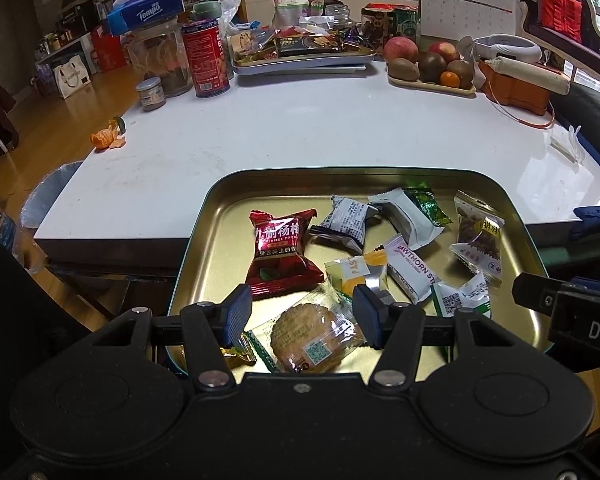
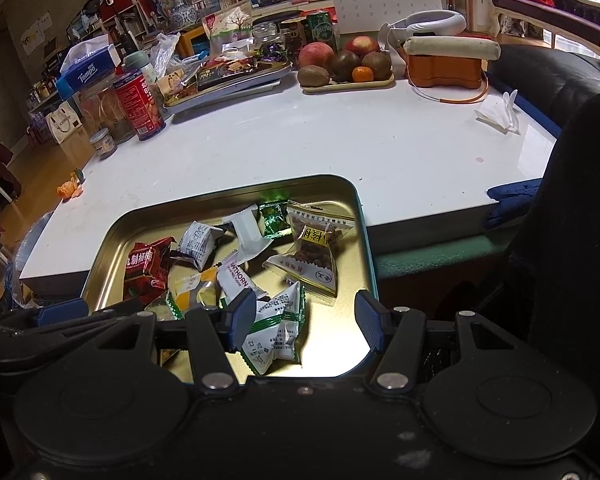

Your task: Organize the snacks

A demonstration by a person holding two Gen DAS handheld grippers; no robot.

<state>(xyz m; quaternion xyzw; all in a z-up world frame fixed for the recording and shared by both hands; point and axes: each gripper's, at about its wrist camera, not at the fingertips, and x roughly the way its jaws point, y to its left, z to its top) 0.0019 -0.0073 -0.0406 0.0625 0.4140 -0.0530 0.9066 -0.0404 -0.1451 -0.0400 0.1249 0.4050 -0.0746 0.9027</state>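
Pretty cluttered living room here, with a white desk (image 1: 300, 136) that has all the junk pushed to the far side: a Tempo tissue box (image 1: 146, 10), a red can (image 1: 204, 56), a fruit plate (image 1: 430, 66) with apples and kiwis, a desk calendar (image 1: 466, 8), and a half-peeled mandarin (image 1: 106, 138) off by the left edge. Up front sits a gold tin tray (image 1: 220, 240) with a teal rim, hanging over the near edge of the desk, and that's where all the snacks are. Inside there's a red plum packet (image 1: 282, 254), a white Hawthorn strip packet (image 1: 410, 268), a clear walnut packet (image 2: 314, 252), a little green candy (image 2: 274, 220), plus a few grey and white wrapped ones. The left gripper (image 1: 302, 314) hovers over the near end of the tray, jaws about halfway apart and holding nothing, with a round wrapped biscuit (image 1: 312, 338) lying below between them. The right gripper (image 2: 304, 318) is also about half open and empty, hovering over the tray's right corner, with a crumpled white-and-green wrapper (image 2: 278, 330) just beside its left finger.
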